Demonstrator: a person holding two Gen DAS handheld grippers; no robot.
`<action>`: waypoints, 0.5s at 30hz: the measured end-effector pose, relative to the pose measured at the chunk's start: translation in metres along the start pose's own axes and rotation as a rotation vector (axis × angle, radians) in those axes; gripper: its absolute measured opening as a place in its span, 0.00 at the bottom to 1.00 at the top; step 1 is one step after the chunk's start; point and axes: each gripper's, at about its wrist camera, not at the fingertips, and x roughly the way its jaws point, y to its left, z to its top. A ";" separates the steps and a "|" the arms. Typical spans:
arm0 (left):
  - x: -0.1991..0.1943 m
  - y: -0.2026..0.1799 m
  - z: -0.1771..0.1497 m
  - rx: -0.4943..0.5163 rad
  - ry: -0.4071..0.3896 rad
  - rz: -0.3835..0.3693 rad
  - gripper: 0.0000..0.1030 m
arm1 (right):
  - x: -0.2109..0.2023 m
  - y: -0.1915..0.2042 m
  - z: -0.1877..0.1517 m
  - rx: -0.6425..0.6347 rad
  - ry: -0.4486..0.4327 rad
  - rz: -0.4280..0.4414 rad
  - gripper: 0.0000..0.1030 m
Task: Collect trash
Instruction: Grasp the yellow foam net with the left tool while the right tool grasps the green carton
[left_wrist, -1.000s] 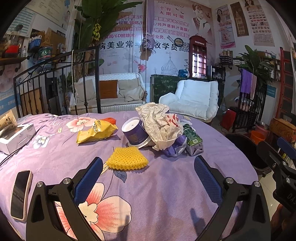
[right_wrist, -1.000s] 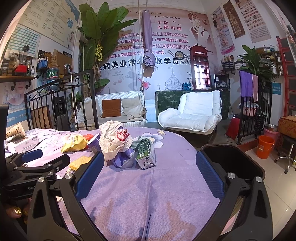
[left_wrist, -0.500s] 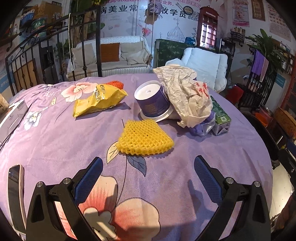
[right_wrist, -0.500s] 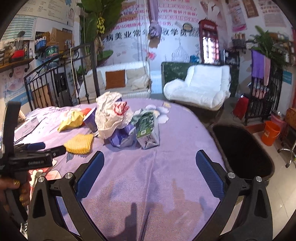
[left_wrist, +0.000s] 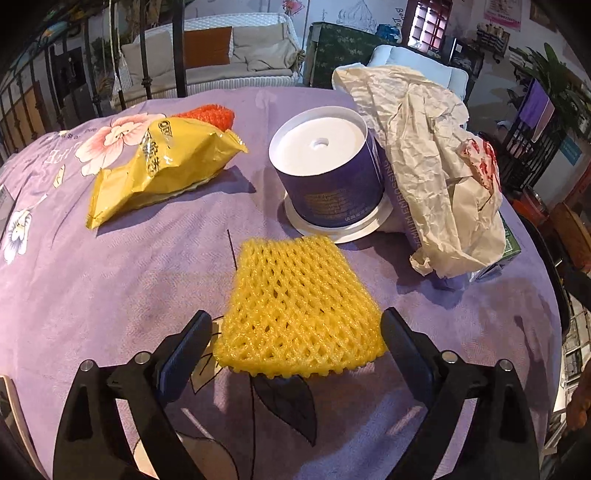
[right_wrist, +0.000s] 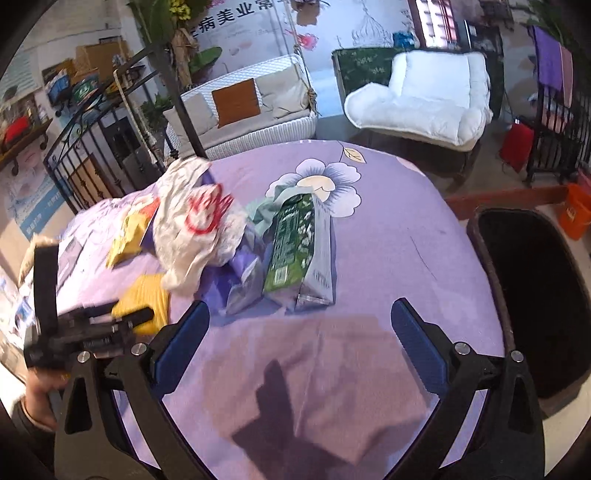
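Note:
A yellow foam net sleeve (left_wrist: 299, 306) lies flat on the purple floral tablecloth (left_wrist: 110, 277). My left gripper (left_wrist: 295, 347) is open and low over the cloth, its two fingers on either side of the sleeve's near edge. Behind it lie a yellow chip bag (left_wrist: 162, 166), a purple tub (left_wrist: 328, 177) and crumpled white paper (left_wrist: 436, 162). My right gripper (right_wrist: 299, 339) is open and empty above the cloth, just short of a green carton (right_wrist: 299, 243). The sleeve also shows in the right wrist view (right_wrist: 146, 299).
A black bin (right_wrist: 535, 295) stands off the table's right edge. An orange net (left_wrist: 210, 114) lies behind the chip bag. A purple wrapper (right_wrist: 240, 273) lies under the paper. A phone (left_wrist: 5, 406) lies at the left edge. An iron railing (left_wrist: 177, 48) stands behind the table.
My left gripper moved forward and down until its fingers straddle the yellow sleeve. My right gripper tilted down and moved closer to the green carton. Both stayed open.

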 end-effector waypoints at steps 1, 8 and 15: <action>0.001 -0.002 0.001 -0.009 0.004 -0.010 0.84 | 0.009 -0.002 0.008 0.016 0.022 0.008 0.95; -0.002 -0.009 -0.001 -0.025 -0.009 -0.045 0.60 | 0.069 -0.010 0.047 0.099 0.144 0.045 0.81; -0.006 -0.010 0.001 -0.031 -0.041 -0.052 0.33 | 0.101 -0.007 0.050 0.115 0.218 0.044 0.69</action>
